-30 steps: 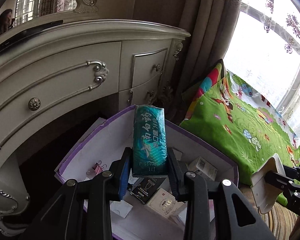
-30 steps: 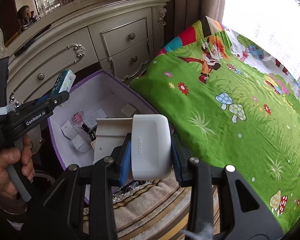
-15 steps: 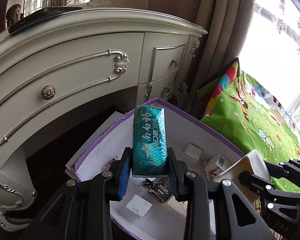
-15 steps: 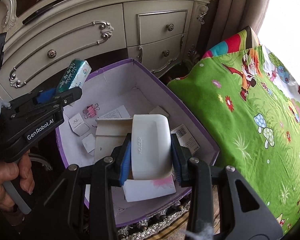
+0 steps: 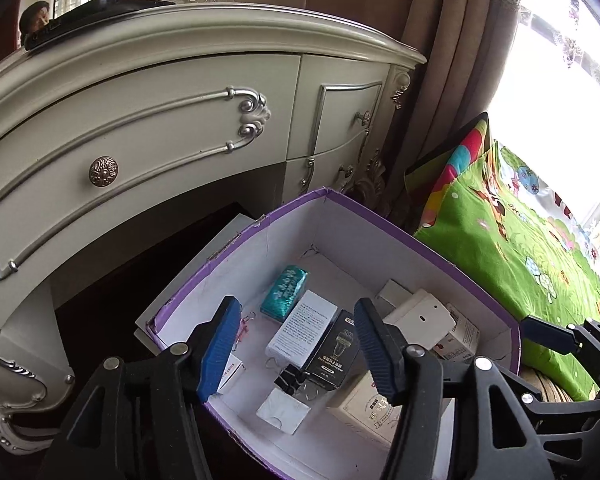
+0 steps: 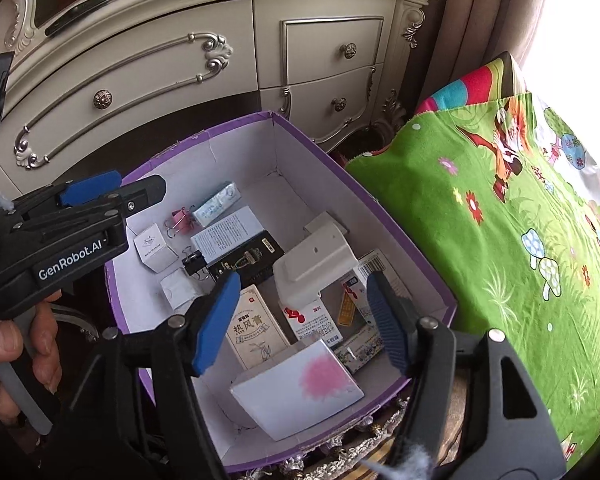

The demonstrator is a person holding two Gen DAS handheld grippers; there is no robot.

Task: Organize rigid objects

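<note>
Now that both tongs have let go, the drop-off looks done: half a second ago the left tongs were clamped on the teal packet and the right tongs on the white holder, and now both sets are spread wide with nothing between them, hovering over the near rim of the purple box. Inside the box, closest to its near wall, there's a white box with a pink blotch, then the beige carton and a red-and-white carton. The white holder sits on top of those around the middle, next to the black box. Farther in, the teal packet lies flat toward the box's far corner, just beside a pink binder clip. So two more rigid things are in the box; I'd guess the next job is fetching whatever's left outside it.
</note>
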